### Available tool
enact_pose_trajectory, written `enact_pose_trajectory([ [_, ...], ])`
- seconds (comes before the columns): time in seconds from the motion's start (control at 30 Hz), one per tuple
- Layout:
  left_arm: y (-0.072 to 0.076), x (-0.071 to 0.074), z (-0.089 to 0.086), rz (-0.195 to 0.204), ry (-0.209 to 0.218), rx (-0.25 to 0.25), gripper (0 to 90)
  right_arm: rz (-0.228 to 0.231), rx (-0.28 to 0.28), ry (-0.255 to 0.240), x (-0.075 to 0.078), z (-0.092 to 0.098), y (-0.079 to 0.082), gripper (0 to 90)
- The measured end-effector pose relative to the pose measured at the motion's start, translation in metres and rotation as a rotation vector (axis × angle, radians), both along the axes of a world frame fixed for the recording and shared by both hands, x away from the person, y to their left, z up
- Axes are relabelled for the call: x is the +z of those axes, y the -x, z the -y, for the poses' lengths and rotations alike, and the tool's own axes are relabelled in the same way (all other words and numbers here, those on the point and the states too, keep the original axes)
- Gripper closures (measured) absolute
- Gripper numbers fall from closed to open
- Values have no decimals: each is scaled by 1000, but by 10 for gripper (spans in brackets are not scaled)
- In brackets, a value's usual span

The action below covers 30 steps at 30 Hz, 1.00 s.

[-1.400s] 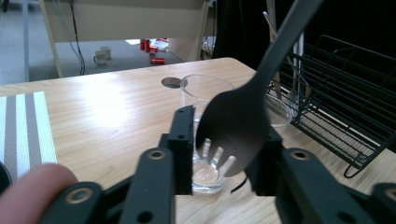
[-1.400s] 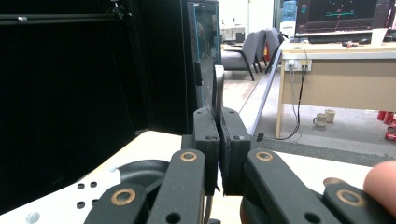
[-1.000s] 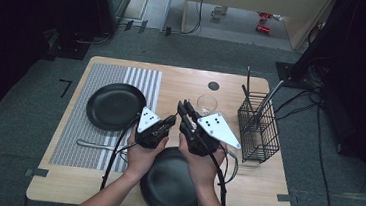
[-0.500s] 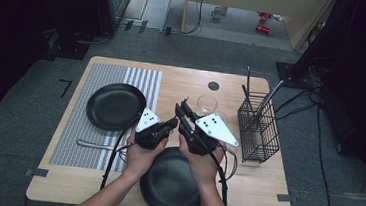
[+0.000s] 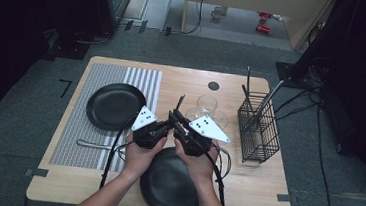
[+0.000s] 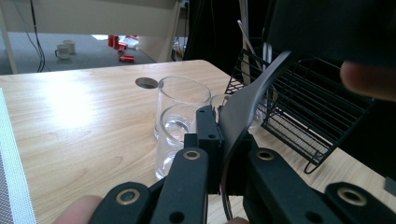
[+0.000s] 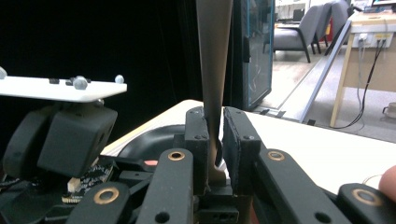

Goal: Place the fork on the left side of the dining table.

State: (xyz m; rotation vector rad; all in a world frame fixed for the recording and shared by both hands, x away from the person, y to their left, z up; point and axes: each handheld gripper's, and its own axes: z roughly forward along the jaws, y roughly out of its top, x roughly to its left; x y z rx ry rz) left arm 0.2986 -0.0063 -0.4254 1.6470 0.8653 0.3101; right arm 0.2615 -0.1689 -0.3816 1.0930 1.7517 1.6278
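Two claws: met above the near black pan, both clenched.
Left claw: gripped a dark utensil.
Right claw: gripped a slim handle.
Worktop: glasses and wire basket stood beyond.

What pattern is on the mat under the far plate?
The mat has grey and white stripes, clearest in the high view.
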Motion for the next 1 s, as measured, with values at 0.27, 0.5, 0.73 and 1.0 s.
enact_pose_trajectory([
  [0.27, 2, -1, 0, 10, 13, -9, 895, -44, 38, -10, -6, -1, -3, 858],
  [0.5, 1, -5, -3, -9, 32, -35, 856, -42, 18, 15, -6, -3, -2, 870],
  [0.73, 3, -10, -7, -17, 7, -35, 686, -21, -8, -1, 2, -1, -5, 870],
  [1.0, 4, -12, -19, -17, -27, -14, 567, -4, -24, -7, 13, 4, -8, 869],
])
